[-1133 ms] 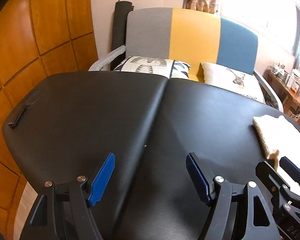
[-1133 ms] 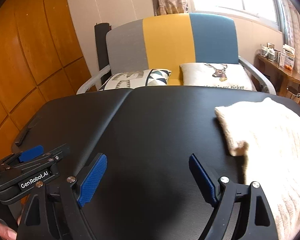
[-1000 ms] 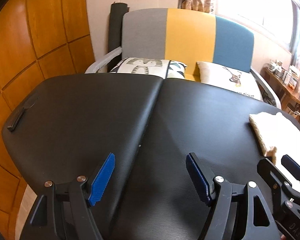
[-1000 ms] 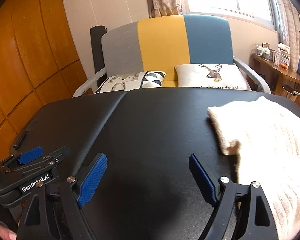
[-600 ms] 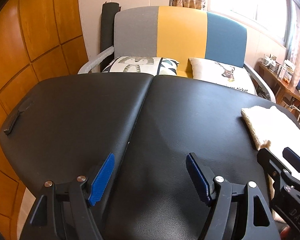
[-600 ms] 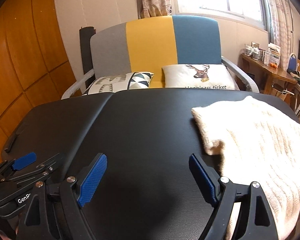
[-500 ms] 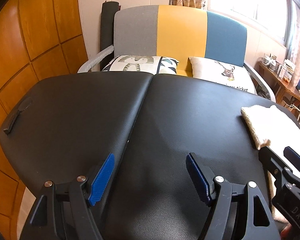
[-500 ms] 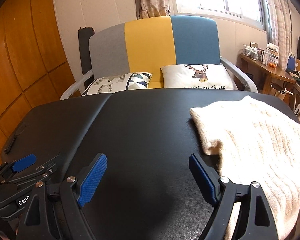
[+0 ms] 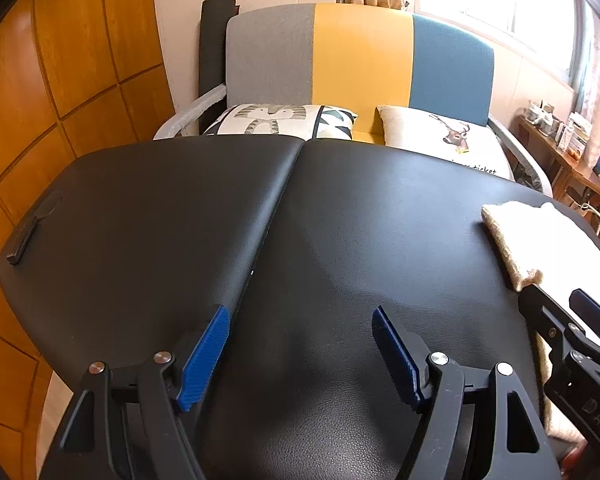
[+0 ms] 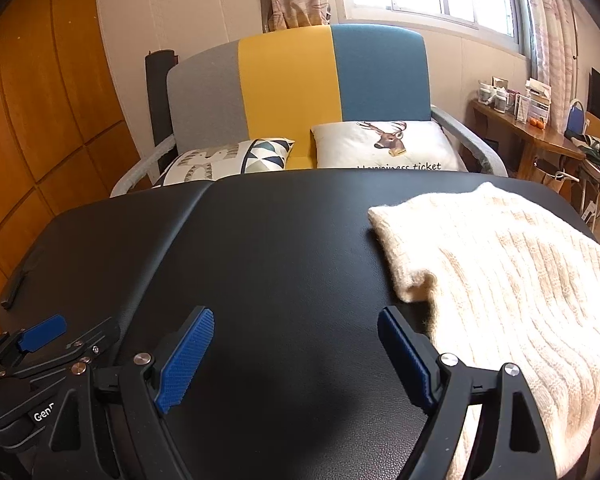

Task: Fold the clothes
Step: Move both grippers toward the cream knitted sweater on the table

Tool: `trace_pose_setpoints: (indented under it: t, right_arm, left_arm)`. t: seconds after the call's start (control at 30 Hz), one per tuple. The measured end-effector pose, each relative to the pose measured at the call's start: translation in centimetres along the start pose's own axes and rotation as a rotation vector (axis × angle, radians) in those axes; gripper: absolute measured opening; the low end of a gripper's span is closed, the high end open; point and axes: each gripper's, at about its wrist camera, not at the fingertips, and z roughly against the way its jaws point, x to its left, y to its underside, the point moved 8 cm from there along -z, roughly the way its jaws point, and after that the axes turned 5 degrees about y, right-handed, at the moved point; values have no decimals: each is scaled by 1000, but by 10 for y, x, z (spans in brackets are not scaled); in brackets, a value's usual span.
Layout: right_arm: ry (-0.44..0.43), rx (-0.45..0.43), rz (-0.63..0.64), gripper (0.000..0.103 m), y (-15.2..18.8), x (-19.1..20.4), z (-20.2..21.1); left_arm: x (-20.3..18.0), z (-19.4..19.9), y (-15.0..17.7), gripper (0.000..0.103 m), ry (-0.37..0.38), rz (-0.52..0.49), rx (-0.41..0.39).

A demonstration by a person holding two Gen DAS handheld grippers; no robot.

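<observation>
A cream knitted garment [image 10: 500, 272] lies spread on the right part of the black padded table [image 10: 284, 240], its folded corner pointing toward the table's middle. My right gripper [image 10: 296, 340] stands open over bare table, its right finger just left of the garment's near edge. My left gripper [image 9: 302, 344] is open above the table [image 9: 180, 220] with nothing between its blue pads. In the left wrist view the garment [image 9: 512, 236] shows at the right edge, and the right gripper [image 9: 572, 320] lies beside it.
Behind the table stands a sofa [image 10: 292, 92] in grey, yellow and blue with two printed cushions [image 10: 384, 144]. Wooden panelling [image 9: 40, 92] covers the left wall. A cluttered wooden desk [image 10: 532, 128] stands at the right. A small dark handle [image 9: 32, 228] sits on the table's left edge.
The right gripper has slid to the right, so the garment fills more of its view. The left gripper has hardly moved. Both stay open.
</observation>
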Motion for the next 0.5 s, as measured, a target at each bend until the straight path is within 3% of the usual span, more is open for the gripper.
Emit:
trace_pose_setpoints:
  t: [0.33,0.5]
  right_arm:
    - [-36,13,19,86,-15,-51,-18]
    - [-38,-2,29,86,-7,-41,-12]
  left_arm:
    - [-6,-6,7,76,-15,-10,15]
    - [-7,-6,10,76,-22,-14,16]
